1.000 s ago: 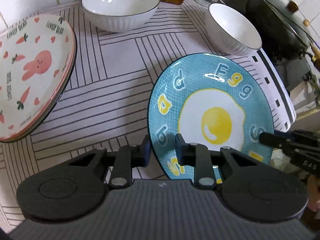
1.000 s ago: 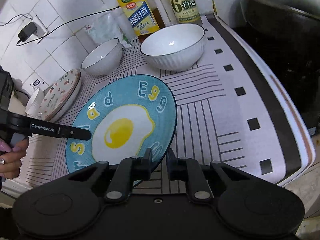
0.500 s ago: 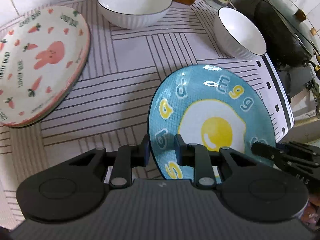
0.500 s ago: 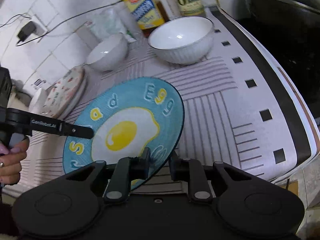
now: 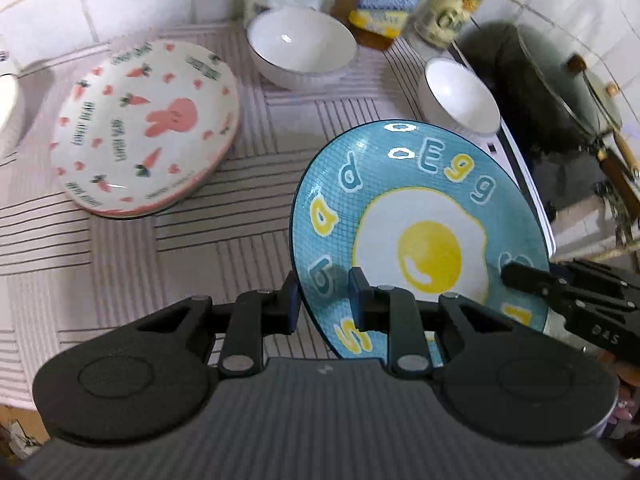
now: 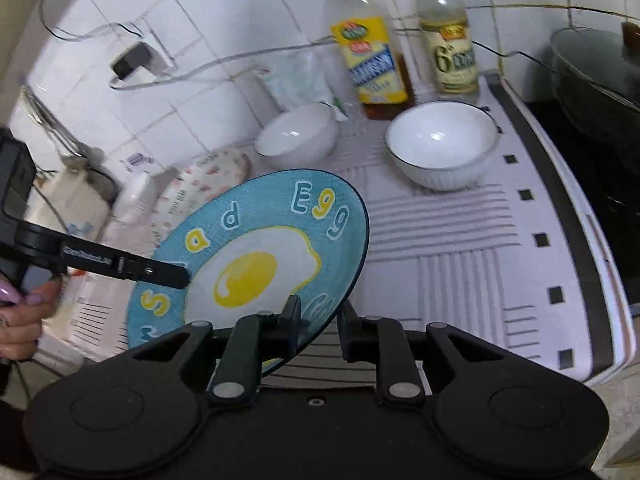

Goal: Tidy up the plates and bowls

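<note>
A blue plate with a fried-egg picture [image 5: 424,220] [image 6: 256,248] hangs tilted above the striped mat, held from two sides. My left gripper [image 5: 324,304] is shut on its near-left rim. My right gripper [image 6: 320,320] is shut on the opposite rim and shows in the left wrist view as a black finger [image 5: 520,278] lying on the plate. A pink rabbit-and-carrot plate [image 5: 148,128] [image 6: 200,184] sits on top of another plate at the left. Two white bowls stand at the back, one [image 5: 300,52] [image 6: 296,136] by the wall and one [image 5: 460,96] [image 6: 440,144] nearer the stove.
Two bottles [image 6: 368,60] [image 6: 448,48] stand against the tiled wall behind the bowls. A dark wok with a glass lid [image 5: 560,92] fills the stove side. A charger and cable [image 6: 132,60] hang on the wall. A person's hand [image 6: 24,316] holds the left gripper.
Both grippers have risen with the blue plate, which now hangs higher above the mat. The rabbit plate and the bowls look farther away and stay where they were.
</note>
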